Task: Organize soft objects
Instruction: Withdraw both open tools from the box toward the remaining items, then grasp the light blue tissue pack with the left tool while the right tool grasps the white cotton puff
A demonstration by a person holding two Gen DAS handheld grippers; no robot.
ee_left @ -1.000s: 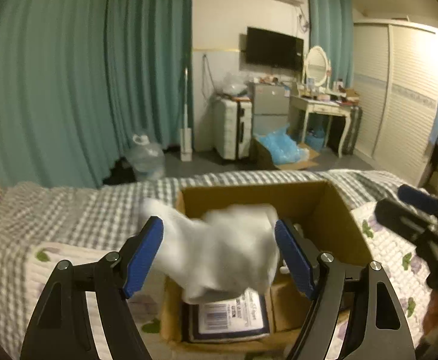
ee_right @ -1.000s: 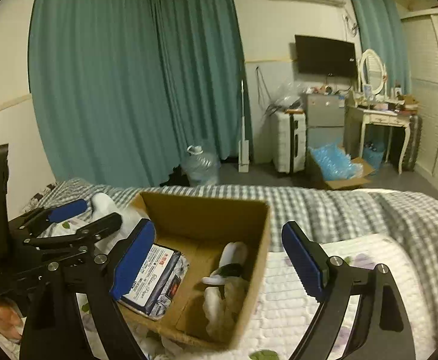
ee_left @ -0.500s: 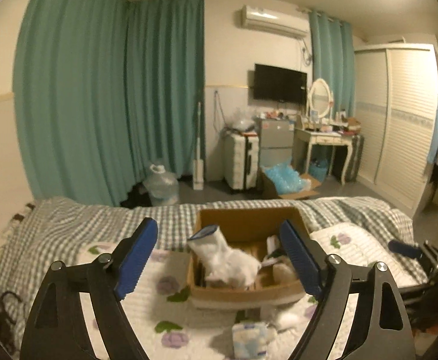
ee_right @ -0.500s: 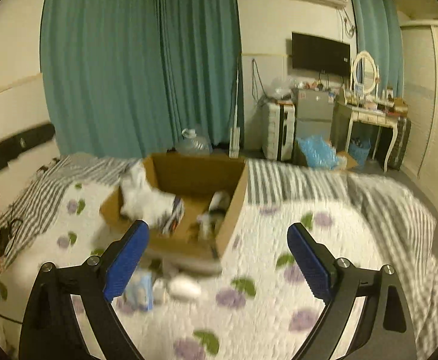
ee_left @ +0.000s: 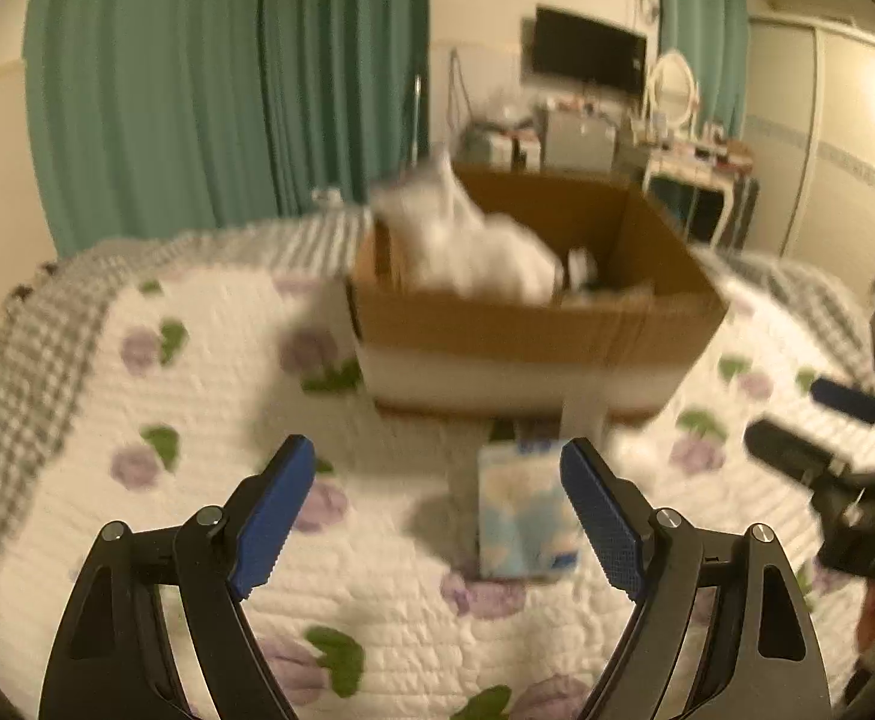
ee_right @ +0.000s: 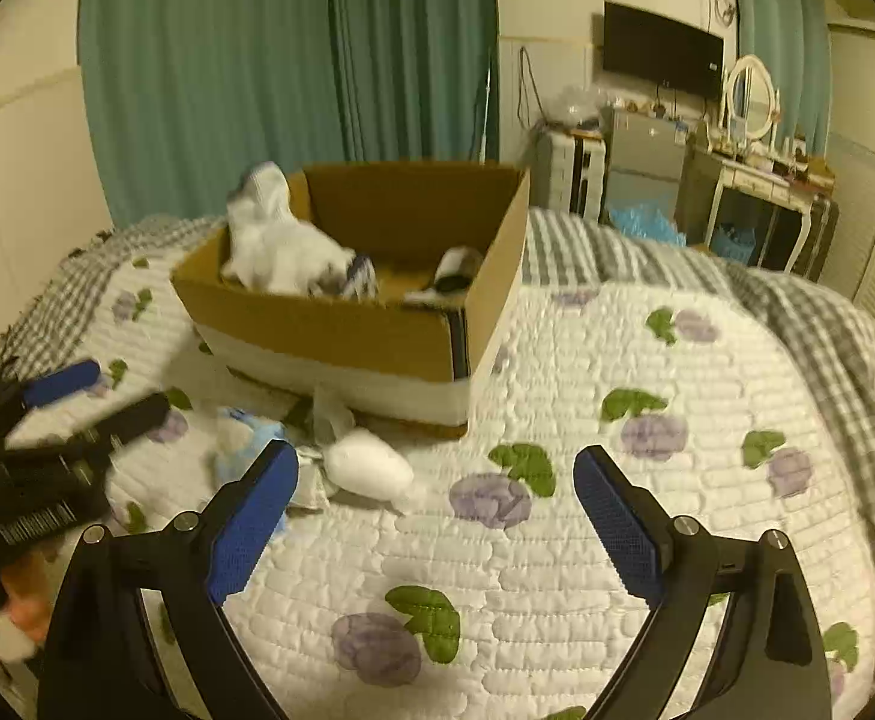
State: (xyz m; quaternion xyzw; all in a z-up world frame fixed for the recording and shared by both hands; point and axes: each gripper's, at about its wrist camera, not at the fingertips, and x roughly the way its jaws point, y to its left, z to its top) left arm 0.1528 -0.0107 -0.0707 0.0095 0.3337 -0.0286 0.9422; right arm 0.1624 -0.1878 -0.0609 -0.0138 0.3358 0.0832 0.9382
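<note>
Left tool (ee_left: 437, 516): blue pads spread wide, nothing between them; hovers over the bed (ee_left: 155, 396), aimed at the tissue pack (ee_left: 524, 516), which sits w/ its right edge near the right pad.
Right tool (ee_right: 434, 519): also wide open, empty; bare quilt between the pads, white roll (ee_right: 368, 468) just ahead-left of it.
Box (ee_right: 341, 330): cardboard, open top, on the bed beyond both tools. White soft item (ee_right: 272, 240) draped over its left wall, partly in, top poking above the rim. Dark/striped bits deeper inside, too small to ID.
Still loose: tissue pack, white roll, crumpled plastic scrap by the box's front bottom edge. All close together in front of the box.
Progress (est.): partway; at least 2 soft things not yet boxed.
Next (guess): left closes on the pack, right on the roll, then both go into the box.
Risk 1: pack is slick film & squashy; pinching a corner could let it slip out mid-lift. Grab across the middle.
Risk 2: quilt is puffy; closing too low could catch fabric along w/ the item and drag the bedding.
Risk 3: tools are near each other; reaching for neighbouring items at once could make them clash.
Risk 4: draped white item could flop back out if the box wall gets bumped.
Note: left view is motion-blurred, so exact pack edges are unsure.
</note>
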